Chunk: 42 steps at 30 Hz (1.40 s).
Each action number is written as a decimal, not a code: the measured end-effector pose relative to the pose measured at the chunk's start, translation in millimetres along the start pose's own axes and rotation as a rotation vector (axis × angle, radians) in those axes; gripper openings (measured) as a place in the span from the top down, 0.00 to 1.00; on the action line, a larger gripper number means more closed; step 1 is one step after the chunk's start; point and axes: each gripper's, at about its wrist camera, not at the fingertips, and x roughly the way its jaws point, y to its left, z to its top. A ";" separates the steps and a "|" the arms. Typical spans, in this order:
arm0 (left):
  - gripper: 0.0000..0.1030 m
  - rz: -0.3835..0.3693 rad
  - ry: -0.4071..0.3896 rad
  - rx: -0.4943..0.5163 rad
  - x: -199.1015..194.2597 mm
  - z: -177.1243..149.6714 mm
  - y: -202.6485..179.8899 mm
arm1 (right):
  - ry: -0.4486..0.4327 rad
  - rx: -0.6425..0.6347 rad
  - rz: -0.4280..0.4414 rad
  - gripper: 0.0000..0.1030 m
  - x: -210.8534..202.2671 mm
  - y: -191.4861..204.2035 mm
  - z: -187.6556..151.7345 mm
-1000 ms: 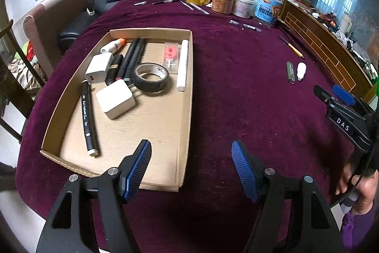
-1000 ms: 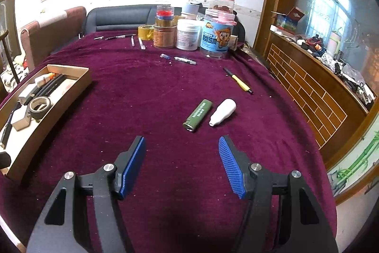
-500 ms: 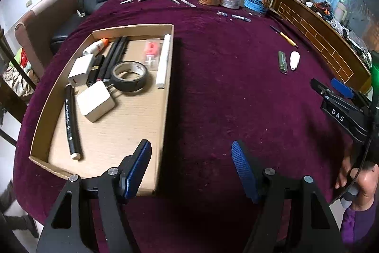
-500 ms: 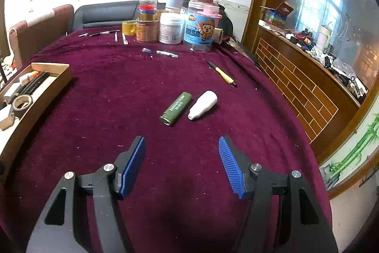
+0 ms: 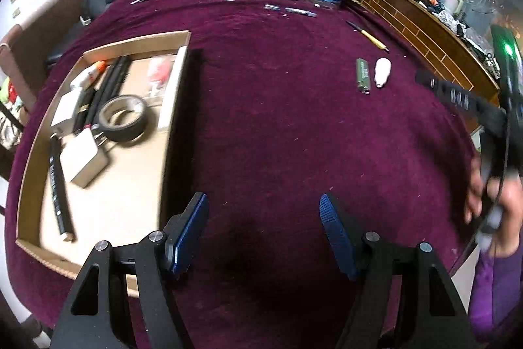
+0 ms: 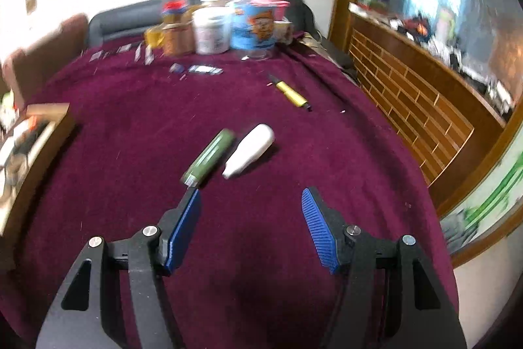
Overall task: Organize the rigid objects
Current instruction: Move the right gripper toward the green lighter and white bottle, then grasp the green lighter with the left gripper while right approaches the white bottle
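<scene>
Lighter (image 6: pixel 209 157), green and cylindrical, lies just ahead of my right hand-held gripper (image 6: pixel 250 201), whose ribbed blue pads gape empty; a smooth white bottle (image 6: pixel 250 151) lies beside it on the velvety desk (image 6: pixel 294 251). My left hand-held gripper (image 5: pixel 263 215) spreads wide too. Left of it, the cardboard tray (image 5: pixel 170 107) already holds markers, tape and adapters, so I judge most sorting done.
</scene>
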 end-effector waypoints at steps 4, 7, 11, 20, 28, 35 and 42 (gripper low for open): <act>0.37 0.005 -0.042 0.035 2.4 18.2 -16.6 | -0.020 0.139 0.056 0.39 21.8 -39.9 32.0; 0.38 0.000 -0.085 0.074 8.2 37.4 -32.0 | -0.015 0.225 0.174 0.39 48.3 -60.1 47.7; 0.38 -0.021 -0.072 0.121 28.4 63.6 -54.7 | -0.021 0.292 0.258 0.39 70.8 -68.7 44.9; 0.38 -0.090 -0.037 0.199 95.4 113.9 -108.0 | -0.020 0.440 0.275 0.39 83.0 -103.1 32.7; 0.39 -0.117 -0.028 0.276 134.8 138.7 -136.8 | 0.003 0.514 0.297 0.39 88.1 -117.8 29.9; 0.84 -0.137 -0.001 0.296 145.5 138.8 -140.7 | 0.012 0.483 0.283 0.39 88.8 -111.8 31.1; 0.83 -0.147 -0.003 0.275 144.3 137.4 -136.9 | 0.027 0.474 0.275 0.39 92.8 -109.5 30.8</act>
